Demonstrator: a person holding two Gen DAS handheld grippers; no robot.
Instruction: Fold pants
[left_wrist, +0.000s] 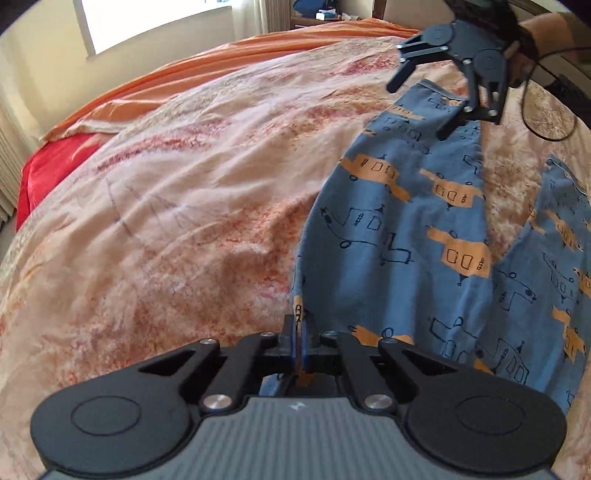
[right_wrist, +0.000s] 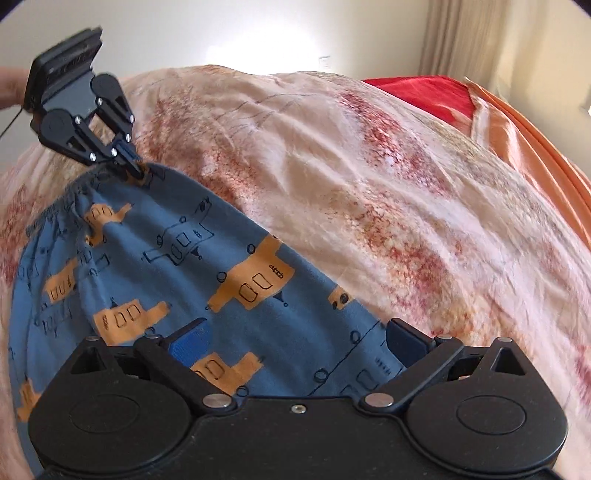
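Observation:
Blue pants (left_wrist: 388, 229) with orange vehicle prints lie spread on the bed, their two legs parted. My left gripper (left_wrist: 299, 332) is shut on the corner of the elastic waistband; the right wrist view shows it pinching that edge (right_wrist: 135, 168). Over the far end of one leg, near the cuff, my right gripper (left_wrist: 419, 110) stands open. In its own view the right gripper (right_wrist: 295, 341) has its fingers (right_wrist: 188, 339) wide apart, with the pants (right_wrist: 177, 251) lying flat between and below them, not pinched.
The bed is covered by a peach duvet (left_wrist: 166, 206) mottled with red. An orange sheet (left_wrist: 221, 55) and a red cover (left_wrist: 51, 166) lie along its far side. A window (left_wrist: 155, 22) and a cable (left_wrist: 546, 122) by the person's hand also show.

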